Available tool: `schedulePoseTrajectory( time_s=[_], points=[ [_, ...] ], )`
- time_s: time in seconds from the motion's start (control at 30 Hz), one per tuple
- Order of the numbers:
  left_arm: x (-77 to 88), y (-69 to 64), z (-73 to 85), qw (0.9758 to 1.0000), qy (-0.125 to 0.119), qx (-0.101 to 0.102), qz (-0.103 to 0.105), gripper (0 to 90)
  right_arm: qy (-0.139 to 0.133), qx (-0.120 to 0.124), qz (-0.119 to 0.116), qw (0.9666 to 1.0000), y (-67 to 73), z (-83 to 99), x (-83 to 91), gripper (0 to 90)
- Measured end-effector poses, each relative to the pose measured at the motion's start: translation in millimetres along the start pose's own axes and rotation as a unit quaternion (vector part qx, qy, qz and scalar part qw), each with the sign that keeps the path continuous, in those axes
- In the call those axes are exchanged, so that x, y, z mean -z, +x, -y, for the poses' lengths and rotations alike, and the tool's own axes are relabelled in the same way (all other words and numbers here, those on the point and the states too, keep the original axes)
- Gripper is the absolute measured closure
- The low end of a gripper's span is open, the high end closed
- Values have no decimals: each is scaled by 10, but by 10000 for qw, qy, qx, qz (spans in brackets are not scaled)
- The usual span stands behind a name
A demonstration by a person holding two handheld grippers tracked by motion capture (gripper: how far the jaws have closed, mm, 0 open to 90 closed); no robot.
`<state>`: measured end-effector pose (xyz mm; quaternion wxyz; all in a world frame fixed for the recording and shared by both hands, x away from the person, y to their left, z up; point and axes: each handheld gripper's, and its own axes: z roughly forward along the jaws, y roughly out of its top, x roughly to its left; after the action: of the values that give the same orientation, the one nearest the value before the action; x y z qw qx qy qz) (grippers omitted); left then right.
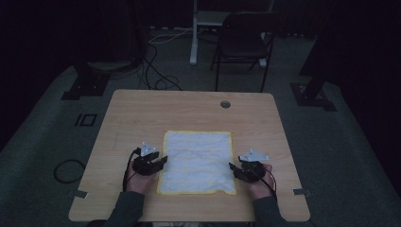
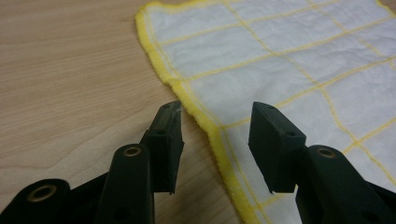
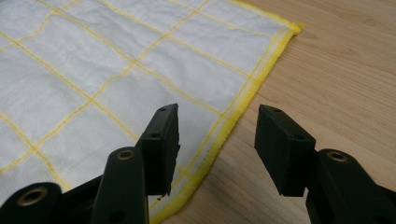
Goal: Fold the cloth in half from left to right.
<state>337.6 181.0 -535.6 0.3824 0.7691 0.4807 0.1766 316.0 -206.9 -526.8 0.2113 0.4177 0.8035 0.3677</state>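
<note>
A light wooden table (image 1: pixel 132 118) carries a flat white cloth (image 1: pixel 197 161) with yellow edging.

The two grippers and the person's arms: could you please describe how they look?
Both the left gripper and the right gripper are black, with blocky rectangular jaw pads and brass-coloured rivets at the joints. Each carries a grey three-cornered plate on top and trails a black cable. The person wears dark grey-green long sleeves.

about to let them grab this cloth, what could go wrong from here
1. The cloth lies flat on the table, so an open claw may pinch only its thin yellow hem and slip off.
2. The left claw and right claw each straddle a side edge; uneven lifting could bunch or skew it.
</note>
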Motion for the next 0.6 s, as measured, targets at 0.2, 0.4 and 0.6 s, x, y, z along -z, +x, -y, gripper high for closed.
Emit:
schedulePoseTrajectory(
  time_s=[0.2,0.4,0.6],
  points=[
    [-62,0,11,9999,142,10,-1,539,1,18,5,10000,1,3,4,496],
    [-84,-45,25,9998,165,-85,-18,533,1,16,2,10000,1,12,8,497],
    [-95,-114,28,9997,175,-190,5,537,17,43,2,10000,3,16,-1,497]
  ],
)
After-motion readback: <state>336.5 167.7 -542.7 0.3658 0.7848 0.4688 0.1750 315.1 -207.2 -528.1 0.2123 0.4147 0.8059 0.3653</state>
